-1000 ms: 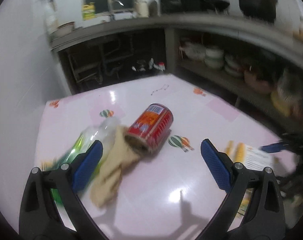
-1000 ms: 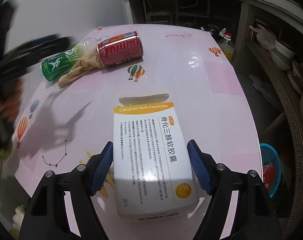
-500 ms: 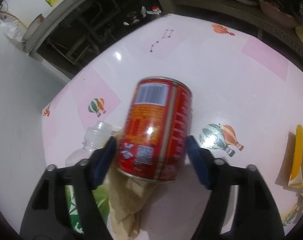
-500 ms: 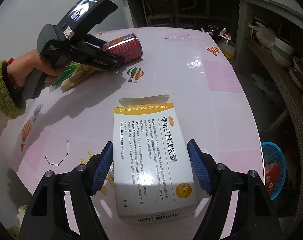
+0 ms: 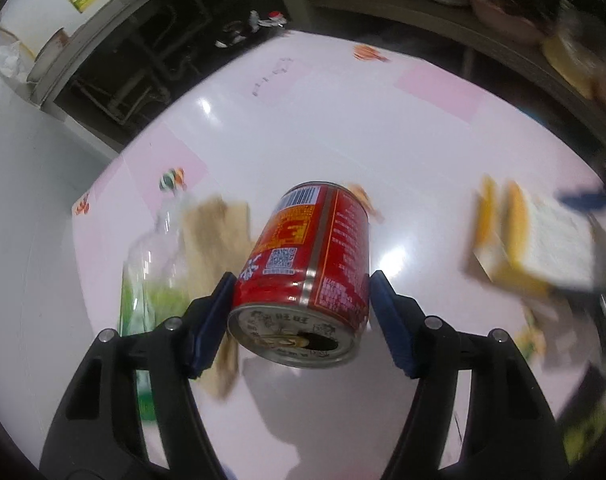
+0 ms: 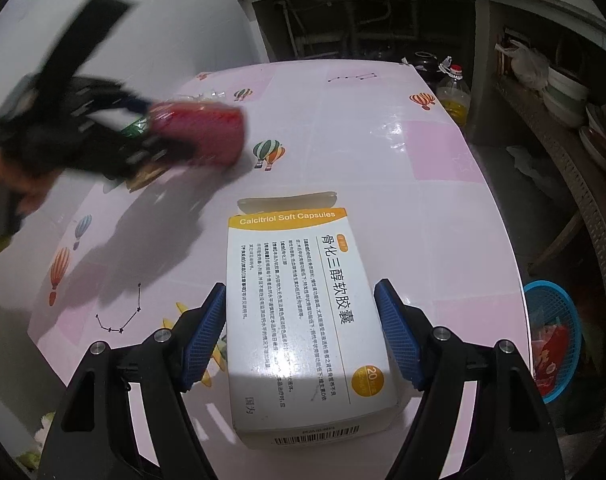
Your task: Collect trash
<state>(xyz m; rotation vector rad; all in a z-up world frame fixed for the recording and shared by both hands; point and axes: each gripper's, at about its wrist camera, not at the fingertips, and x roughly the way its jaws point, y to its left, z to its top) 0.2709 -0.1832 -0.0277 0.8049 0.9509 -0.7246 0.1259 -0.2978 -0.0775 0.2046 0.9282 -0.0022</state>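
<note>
L gripper clamps red cylindrical metal can, lifted off pink glossy surface. R gripper pinches white-orange cardboard medicine box. Left of can: clear-green plastic bottle, blurred, part hidden.

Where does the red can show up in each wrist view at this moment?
Left wrist: the red can sits low centre, clamped between the left gripper's blue pads, opened end toward the camera.
Right wrist: the same can is upper left, motion-blurred, held above the table.
Shared landmark: the white-and-yellow capsule box.
</note>
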